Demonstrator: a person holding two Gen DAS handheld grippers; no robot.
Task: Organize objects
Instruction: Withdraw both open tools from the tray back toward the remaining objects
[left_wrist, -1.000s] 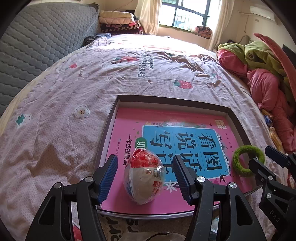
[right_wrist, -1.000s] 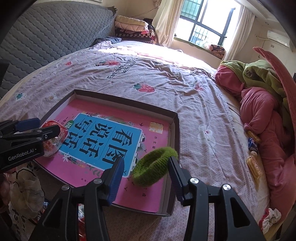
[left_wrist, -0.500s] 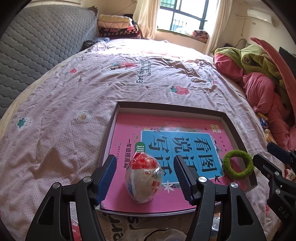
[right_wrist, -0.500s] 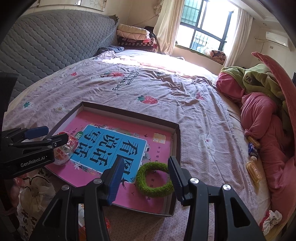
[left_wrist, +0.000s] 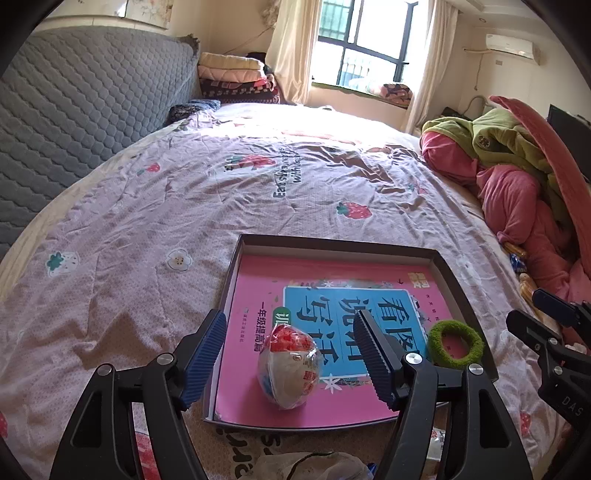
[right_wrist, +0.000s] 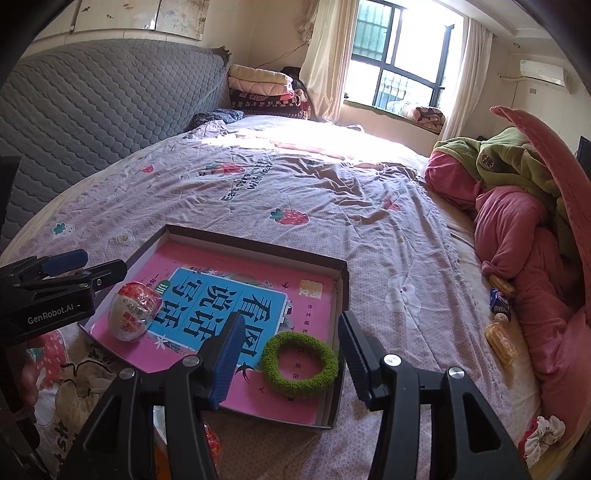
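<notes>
Egg (left_wrist: 290, 365) and green ring (right_wrist: 300, 364) both lie in the box (right_wrist: 341, 280) on the pink book (left_wrist: 332, 273). Your left gripper (left_wrist: 291, 356) and right gripper (right_wrist: 291, 356) have just been opening, pads clear of both.

Left tool (left_wrist: 290, 363), black angular arms, blue ribbed pads (left_wrist: 205, 360), silver screws, right tool (right_wrist: 288, 363) alike, white "GenRobot.AI" lettering at nine o'clock

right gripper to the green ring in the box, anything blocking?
Nothing visible. The fuzzy green fabric ring lies flat on the pink book cover in the shallow cardboard box, directly below the right gripper, whose jaws, which have just been opening, stand clear on either side. The wrapped egg-shaped toy sits well away.
</notes>
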